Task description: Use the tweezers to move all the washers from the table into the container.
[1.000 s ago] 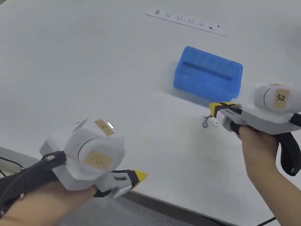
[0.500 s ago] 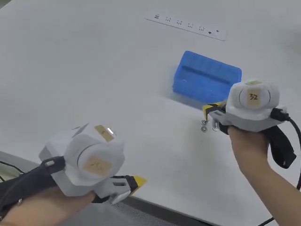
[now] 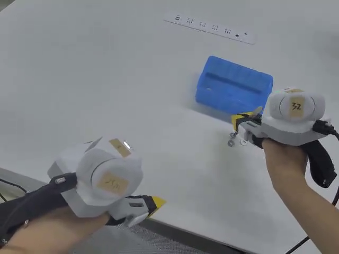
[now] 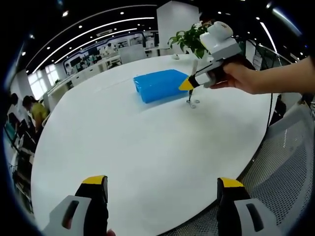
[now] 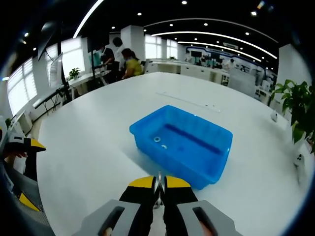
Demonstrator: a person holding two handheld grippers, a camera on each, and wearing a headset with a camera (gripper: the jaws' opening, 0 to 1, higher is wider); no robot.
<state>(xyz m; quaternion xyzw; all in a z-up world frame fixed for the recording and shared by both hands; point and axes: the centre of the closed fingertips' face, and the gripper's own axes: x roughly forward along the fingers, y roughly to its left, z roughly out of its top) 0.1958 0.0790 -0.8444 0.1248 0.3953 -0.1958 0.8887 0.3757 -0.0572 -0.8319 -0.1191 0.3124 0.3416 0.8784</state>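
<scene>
Right gripper (image 3: 241, 121), in my head view, clamps thin metal tweezers (image 3: 233, 135) over small steel washers (image 3: 231, 142) on the white table (image 3: 106, 79), beside the blue plastic container (image 3: 234, 87). Left gripper view: my left gripper (image 4: 162, 184) gapes empty. Right gripper view: the tweezers sit nipped between my jaws, and since those rings look light and slick, I'd pinch one across its rim.

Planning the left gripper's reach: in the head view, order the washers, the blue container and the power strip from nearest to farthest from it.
1. washers, ahead and right of the left gripper.
2. blue container, just beyond the washers.
3. power strip, farthest back.
</scene>
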